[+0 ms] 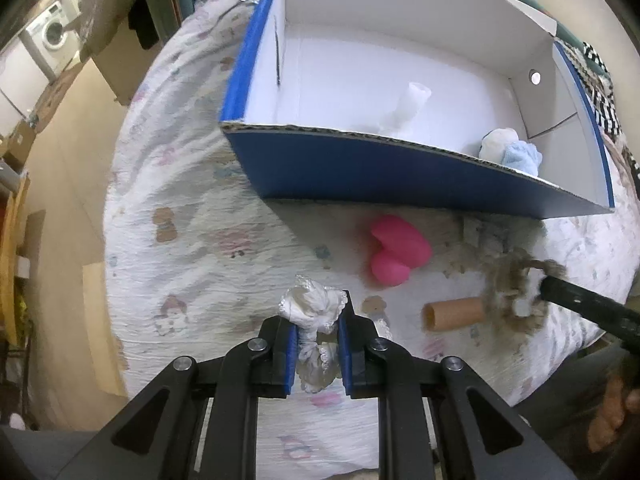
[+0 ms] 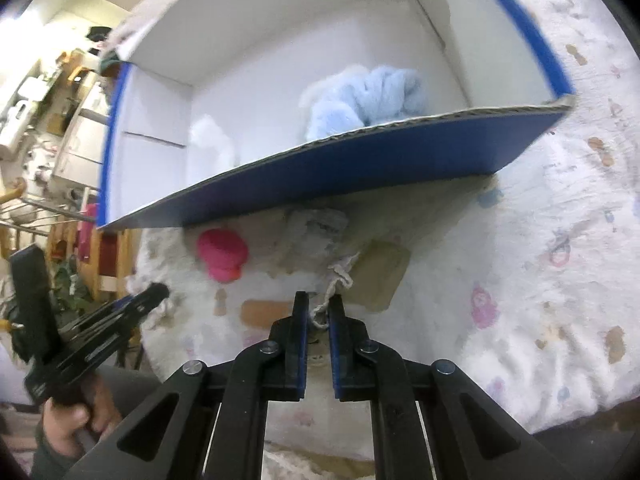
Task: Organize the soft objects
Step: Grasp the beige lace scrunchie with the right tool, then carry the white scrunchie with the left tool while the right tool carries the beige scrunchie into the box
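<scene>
My left gripper [image 1: 316, 312] is shut on a white knotted lace cloth [image 1: 312, 306], held above the bed in front of a blue box [image 1: 360, 168] with a white inside. In the box lie a white roll [image 1: 410, 108] and a white and light blue soft bundle [image 1: 510, 152]. A pink plush heart [image 1: 396, 254] lies on the bed by the box. My right gripper [image 2: 319, 304] is shut on a pale string [image 2: 338, 280] of a grey-brown woolly piece [image 1: 516, 292]. The box [image 2: 360, 168], bundle [image 2: 360, 100] and pink heart [image 2: 222, 254] also show in the right wrist view.
A cardboard tube [image 1: 454, 314] lies on the patterned bedspread [image 1: 192, 208] beside the woolly piece. The bed edge drops to the floor at the left. A washing machine [image 1: 50, 34] and furniture stand far left. A beige flat pouch [image 2: 380, 276] lies under the box's shadow.
</scene>
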{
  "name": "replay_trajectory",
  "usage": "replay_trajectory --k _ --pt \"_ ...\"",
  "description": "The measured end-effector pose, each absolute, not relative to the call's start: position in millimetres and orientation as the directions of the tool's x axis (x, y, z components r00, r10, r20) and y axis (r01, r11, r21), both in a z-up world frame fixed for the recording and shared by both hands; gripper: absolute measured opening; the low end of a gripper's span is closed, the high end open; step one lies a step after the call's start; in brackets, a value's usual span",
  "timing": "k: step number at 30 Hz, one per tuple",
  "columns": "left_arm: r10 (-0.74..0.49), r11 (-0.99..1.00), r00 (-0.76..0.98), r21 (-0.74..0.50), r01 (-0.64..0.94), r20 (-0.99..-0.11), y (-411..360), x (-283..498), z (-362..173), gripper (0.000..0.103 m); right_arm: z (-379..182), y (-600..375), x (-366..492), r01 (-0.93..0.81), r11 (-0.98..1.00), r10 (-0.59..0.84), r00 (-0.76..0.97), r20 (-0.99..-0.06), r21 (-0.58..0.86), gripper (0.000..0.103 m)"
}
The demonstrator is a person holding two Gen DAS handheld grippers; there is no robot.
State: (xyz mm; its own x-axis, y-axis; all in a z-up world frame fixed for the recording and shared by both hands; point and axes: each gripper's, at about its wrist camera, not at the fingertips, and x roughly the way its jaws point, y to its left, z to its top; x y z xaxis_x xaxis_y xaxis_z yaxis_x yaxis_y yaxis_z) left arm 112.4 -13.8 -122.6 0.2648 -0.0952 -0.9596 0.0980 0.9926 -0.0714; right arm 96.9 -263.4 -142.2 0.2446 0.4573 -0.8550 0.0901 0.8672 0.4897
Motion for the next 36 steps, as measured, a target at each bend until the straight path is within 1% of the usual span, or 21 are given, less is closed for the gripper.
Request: replay_trajectory --k 8,14,17,21,25,30,33,36 --pt "-0.075 0.995 0.296 -0.054 0.079 -0.952 2 103 -111 0.016 -117 -260 75 0.015 0.853 0.493 0.305 -0.815 0.522 0.011" --pt "-0.061 0.996 0.345 -0.034 0.081 -0.937 2 97 -100 0.016 -84 -250 67 -0.112 0.811 0.567 0.391 -0.725 0.574 0.011" --pt "-0.057 0.997 0.364 -0.033 0.072 -0.930 4 95 -94 0.016 -73 -247 63 -0.150 0.797 0.587 0.419 -0.692 0.586 0.011" --pt "-0.017 0.998 0.380 0.007 0.061 -0.925 5 93 -91 0.015 -65 -247 61 -0.169 0.789 0.596 0.445 -0.668 0.591 0.011" --pt "-0.018 0.999 0.392 0.001 0.048 -0.920 7 91 -86 0.015 -60 -252 64 -0.170 0.788 0.592 0.474 -0.652 0.591 0.011" --pt "0.003 0.999 0.461 0.020 0.031 -0.887 7 86 -69 0.015 -50 -253 63 -0.187 0.787 0.589 0.513 -0.624 0.589 0.011" --pt "0.035 0.999 0.511 0.051 0.018 -0.859 5 83 -57 0.015 -41 -251 64 -0.202 0.788 0.585 0.541 -0.604 0.582 0.011" --pt "0.063 0.997 0.539 0.082 0.010 -0.840 2 83 -48 0.015 -38 -250 66 -0.204 0.793 0.578 0.550 -0.603 0.574 0.011"
